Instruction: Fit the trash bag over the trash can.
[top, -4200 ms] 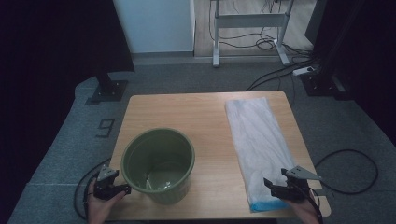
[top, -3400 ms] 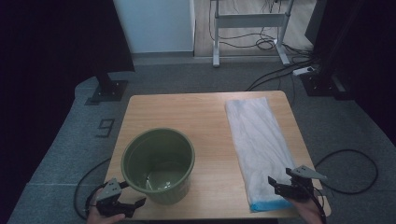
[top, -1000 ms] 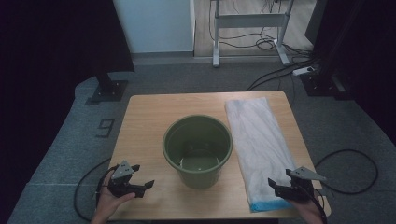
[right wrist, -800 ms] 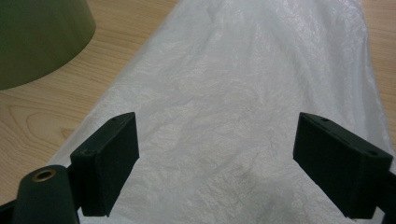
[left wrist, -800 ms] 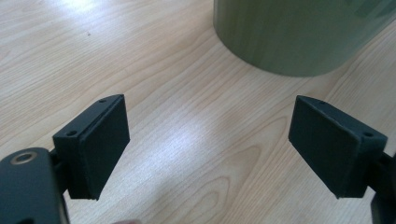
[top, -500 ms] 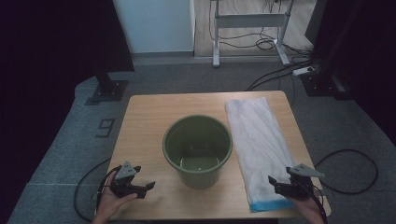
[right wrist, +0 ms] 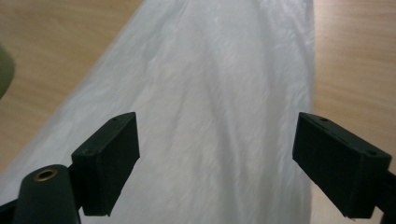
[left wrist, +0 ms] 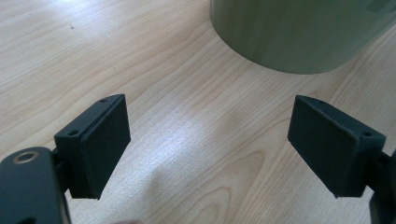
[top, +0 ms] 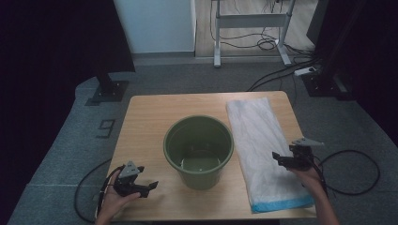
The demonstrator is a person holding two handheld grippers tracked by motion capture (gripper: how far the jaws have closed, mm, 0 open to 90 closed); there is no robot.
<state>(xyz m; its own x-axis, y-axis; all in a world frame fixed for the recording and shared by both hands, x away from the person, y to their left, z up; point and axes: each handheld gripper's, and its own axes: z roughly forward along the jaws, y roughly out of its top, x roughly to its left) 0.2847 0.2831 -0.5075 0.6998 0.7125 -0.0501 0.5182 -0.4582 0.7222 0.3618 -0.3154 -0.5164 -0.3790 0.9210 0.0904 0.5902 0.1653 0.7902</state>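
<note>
High view: green bucket [top: 198,150] at bench [top: 145,117] centre, white bag [top: 263,150] beside it; left tool [top: 141,186] and right tool [top: 281,159] both apart, empty. No legible writing.

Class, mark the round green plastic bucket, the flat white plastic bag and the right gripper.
round green plastic bucket [top: 199,177], high view, outer wall.
flat white plastic bag [top: 253,124], high view, upper middle.
right gripper [top: 277,158], high view, between fingertips.

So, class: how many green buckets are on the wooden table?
1. The green bucket stands near the middle of the table, between the left gripper and the white bag lying flat on the right. Nothing seems hidden.
</note>
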